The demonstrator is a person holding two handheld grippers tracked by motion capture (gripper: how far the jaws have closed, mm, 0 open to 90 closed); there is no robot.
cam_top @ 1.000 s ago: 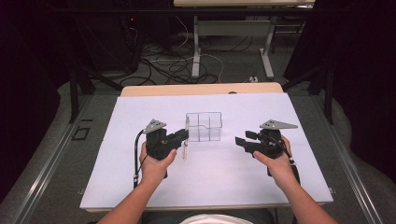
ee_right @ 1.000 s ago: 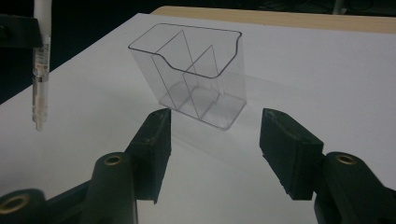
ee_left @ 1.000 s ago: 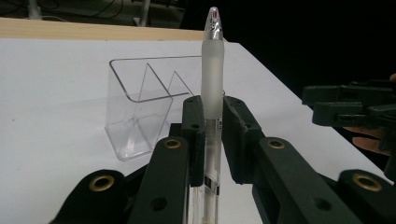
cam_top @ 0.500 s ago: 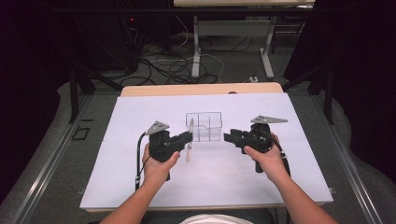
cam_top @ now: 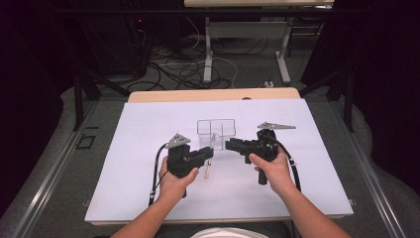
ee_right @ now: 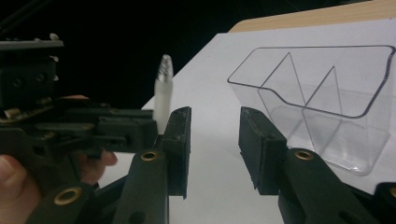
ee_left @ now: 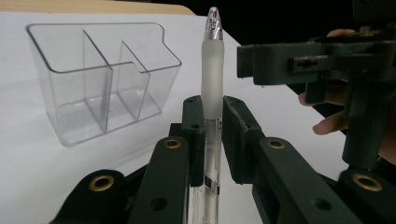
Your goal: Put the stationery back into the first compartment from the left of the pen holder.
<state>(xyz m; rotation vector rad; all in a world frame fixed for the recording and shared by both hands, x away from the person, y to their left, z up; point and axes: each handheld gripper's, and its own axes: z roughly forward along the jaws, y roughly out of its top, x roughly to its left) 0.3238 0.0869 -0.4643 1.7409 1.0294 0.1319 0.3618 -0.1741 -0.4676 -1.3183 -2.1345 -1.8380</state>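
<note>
While the left gripper (ee_left: 212, 128) pinched a clear pen (ee_left: 211, 84) upright between its jaws, right gripper (ee_right: 212, 140) spread with nothing between them, close beside it, clear three-compartment organizer (cam_top: 216, 132) just behind both on the white table (cam_top: 124, 163).

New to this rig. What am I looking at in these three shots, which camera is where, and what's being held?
No robot here: a person holds a two-jaw hand tool in each hand. The high view looks down on the white table. The other two cameras ride on the grippers, looking along their black jaws. The left gripper is shut on an upright pen. The right gripper has its jaws apart, holding nothing, close beside the pen. A clear plastic organizer with compartments stands just behind them.
</note>
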